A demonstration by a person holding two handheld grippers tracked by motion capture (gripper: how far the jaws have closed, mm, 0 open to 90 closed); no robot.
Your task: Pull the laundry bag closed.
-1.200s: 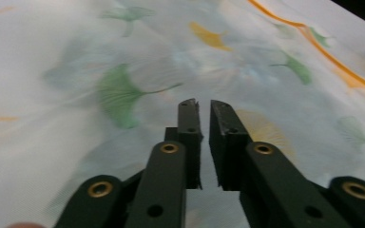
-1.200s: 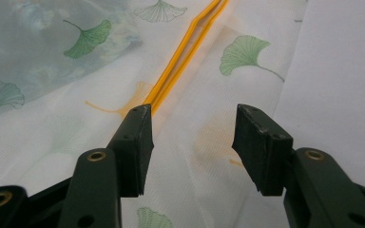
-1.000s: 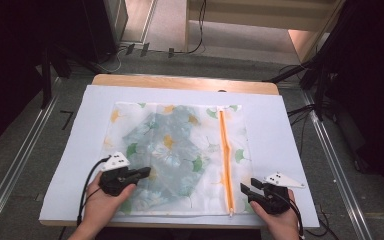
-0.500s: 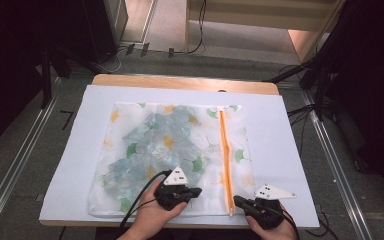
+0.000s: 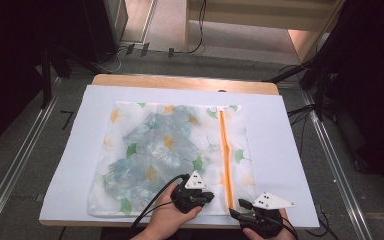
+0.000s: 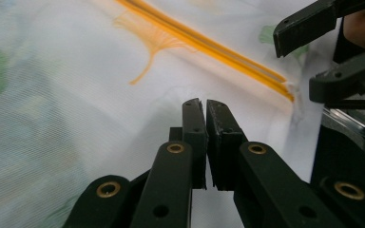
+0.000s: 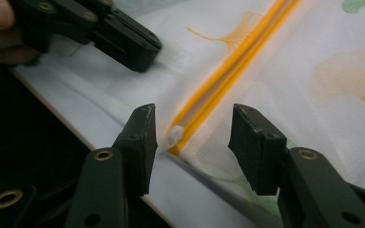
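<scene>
A see-through mesh bag (image 5: 170, 150) printed with green and yellow leaves lies flat on a white sheet (image 5: 280, 150). Clothing shows through it. An orange zipper (image 5: 225, 150) runs down its right side. My left gripper (image 5: 207, 196) rests on the bag's near edge just left of the zipper, and in the left gripper view its jaws (image 6: 205, 107) are shut over the mesh. My right gripper (image 7: 192, 123) stands open astride the zipper's near end, where a white pull tab (image 7: 173, 137) lies between the jaws. The high view shows this gripper (image 5: 236, 210) at the bag's near right corner.
The sheet covers a wooden table (image 5: 180, 81) whose near edge runs just behind both hands. Metal rails (image 5: 20, 165) flank the table on both sides. Bare sheet lies to the right of the bag (image 5: 280, 180).
My left gripper has swept right along the bag's near edge, from its lower left to beside the zipper. My right gripper has shifted a little left and nearer, to the zipper's end.
</scene>
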